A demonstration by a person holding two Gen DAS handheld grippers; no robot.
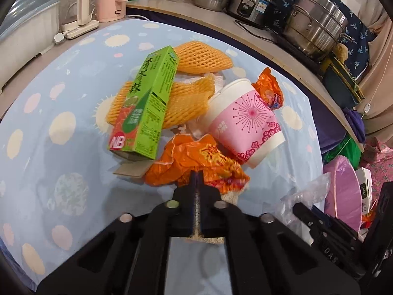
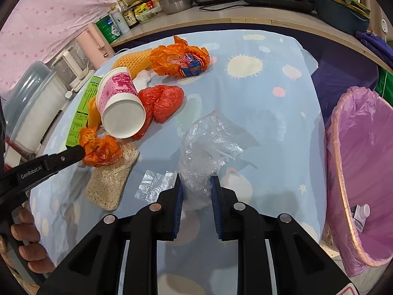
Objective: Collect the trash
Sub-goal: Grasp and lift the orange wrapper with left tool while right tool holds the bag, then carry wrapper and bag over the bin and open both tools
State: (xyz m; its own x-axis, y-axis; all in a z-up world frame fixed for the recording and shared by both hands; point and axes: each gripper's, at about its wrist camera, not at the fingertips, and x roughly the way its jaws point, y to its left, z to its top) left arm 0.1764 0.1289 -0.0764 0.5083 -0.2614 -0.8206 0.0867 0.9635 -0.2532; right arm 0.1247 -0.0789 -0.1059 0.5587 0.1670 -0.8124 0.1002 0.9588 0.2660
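Observation:
A pile of trash lies on the blue patterned tablecloth [image 1: 61,103]. My left gripper [image 1: 196,175] is shut, its tips pinching the near edge of a crumpled orange wrapper [image 1: 196,157]. The right wrist view shows the same pinch from the side, the left gripper [image 2: 82,151] on the orange wrapper [image 2: 103,152]. My right gripper [image 2: 196,186] is shut on a crumpled clear plastic bag [image 2: 208,142]. A pink-lined bin [image 2: 336,147] stands off the table's right edge. In the pile are a pink paper cup [image 1: 245,120] on its side and a green carton [image 1: 147,100].
Yellow foam nets [image 1: 201,57], a second orange wrapper [image 2: 179,59], a red bag [image 2: 164,100] and a beige fibrous pad [image 2: 110,182] lie nearby. Pots [image 1: 316,24], bottles and a kettle [image 1: 76,5] line the counter behind. A hand [image 2: 22,245] holds the left gripper's handle.

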